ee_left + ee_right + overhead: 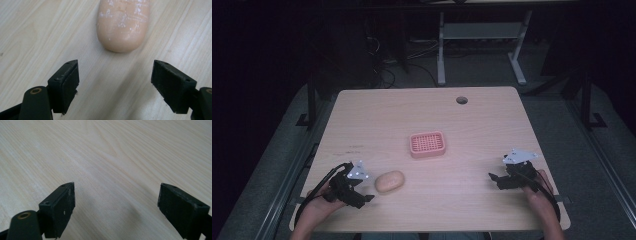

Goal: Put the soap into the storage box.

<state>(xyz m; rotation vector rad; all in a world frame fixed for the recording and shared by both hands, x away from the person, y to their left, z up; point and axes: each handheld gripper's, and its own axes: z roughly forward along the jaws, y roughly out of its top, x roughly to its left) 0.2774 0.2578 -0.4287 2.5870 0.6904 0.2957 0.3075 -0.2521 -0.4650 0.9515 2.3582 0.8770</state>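
Lying in the lower left of the high view, the peach soap bar rests on the wooden table, just beside the left gripper. That gripper's jaws stand wide, the soap's rounded end just ahead of them in the left gripper view, untouched. At frame centre sits the pink soap dish, holding nothing. The right gripper, lower right, is spread wide over bare wood. Judging by this, grasping and placing both remain.
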